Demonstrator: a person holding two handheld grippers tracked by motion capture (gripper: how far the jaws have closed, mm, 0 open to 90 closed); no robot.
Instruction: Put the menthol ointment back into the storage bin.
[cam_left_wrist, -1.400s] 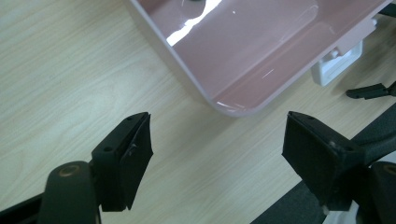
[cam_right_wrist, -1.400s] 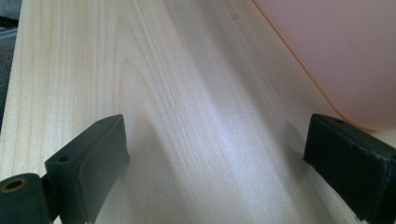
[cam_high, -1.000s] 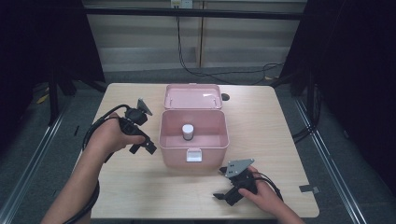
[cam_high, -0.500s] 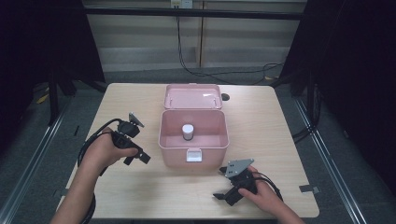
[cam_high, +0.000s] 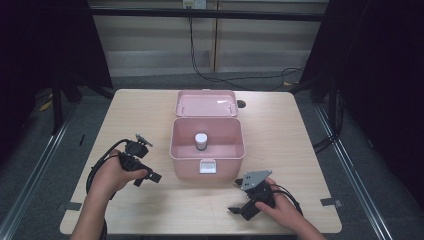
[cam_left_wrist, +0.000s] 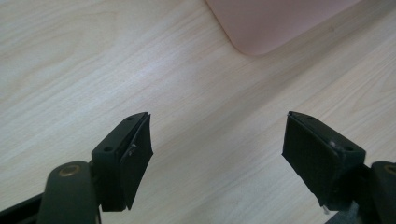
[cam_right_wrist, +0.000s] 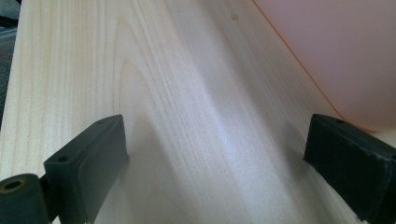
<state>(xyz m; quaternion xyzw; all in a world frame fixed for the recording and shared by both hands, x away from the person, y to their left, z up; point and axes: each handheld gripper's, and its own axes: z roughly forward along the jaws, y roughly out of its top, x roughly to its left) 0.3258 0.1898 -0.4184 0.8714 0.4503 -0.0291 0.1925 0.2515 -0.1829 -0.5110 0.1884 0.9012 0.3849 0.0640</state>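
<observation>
Progress looks well on: the small white-capped bottle (cam_high: 201, 141) stands upright inside the pink box (cam_high: 207, 161), whose lid (cam_high: 206, 103) lies swung back open. What seems left for you is shutting that lid and its front latch (cam_high: 207, 166). Your left gripper (cam_high: 148, 177) sits beside the box's left wall, jaws spread on nothing; your right gripper (cam_high: 236, 209) rests near the front right corner, equally wide and empty. Nothing on the table (cam_high: 300, 150) blocks the lid.
</observation>
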